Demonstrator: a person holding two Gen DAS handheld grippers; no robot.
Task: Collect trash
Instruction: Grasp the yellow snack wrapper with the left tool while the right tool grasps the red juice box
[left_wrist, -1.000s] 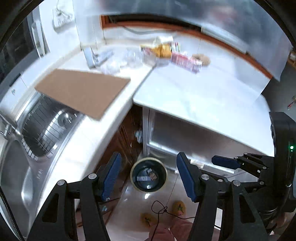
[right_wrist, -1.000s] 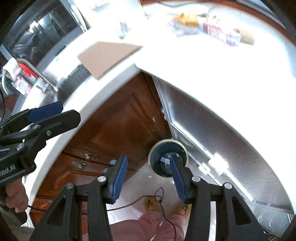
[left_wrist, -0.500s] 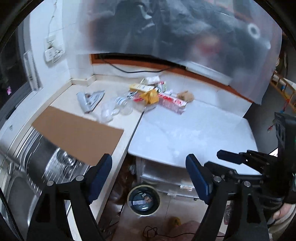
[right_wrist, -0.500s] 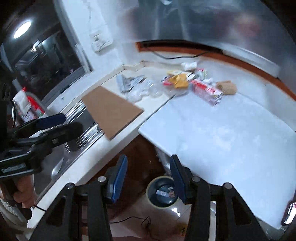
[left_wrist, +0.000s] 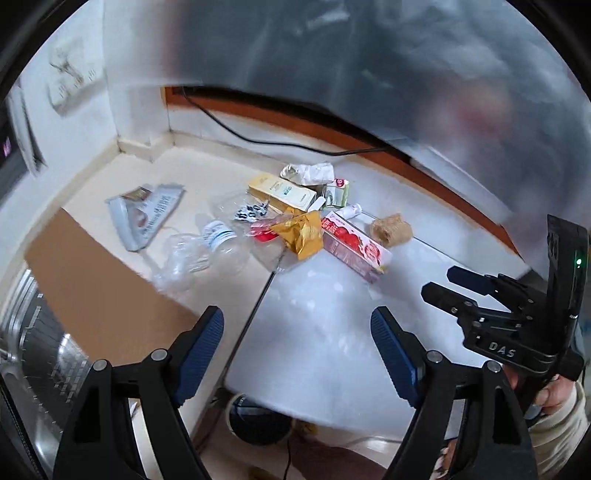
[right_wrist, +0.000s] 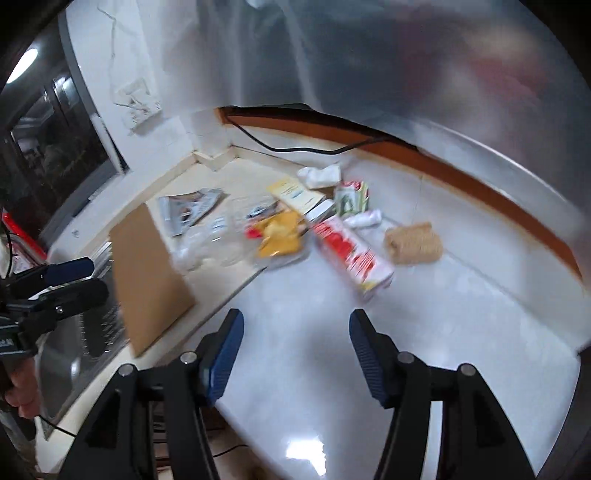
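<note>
Both views had swung up from the round dark bin (left_wrist: 258, 424) on the floor to the trash heap: a red-and-white carton (left_wrist: 354, 249), a crumpled gold wrapper (left_wrist: 301, 234) and a clear plastic bottle (left_wrist: 221, 243) lay clustered near the white counter's (left_wrist: 325, 325) back corner. I held my left gripper (left_wrist: 297, 350) wide open, empty; my right gripper (right_wrist: 295, 350), jaws just opening, gripped nothing. Brown cardboard (left_wrist: 99, 291) overhung the steel sink (left_wrist: 44, 354).
</note>
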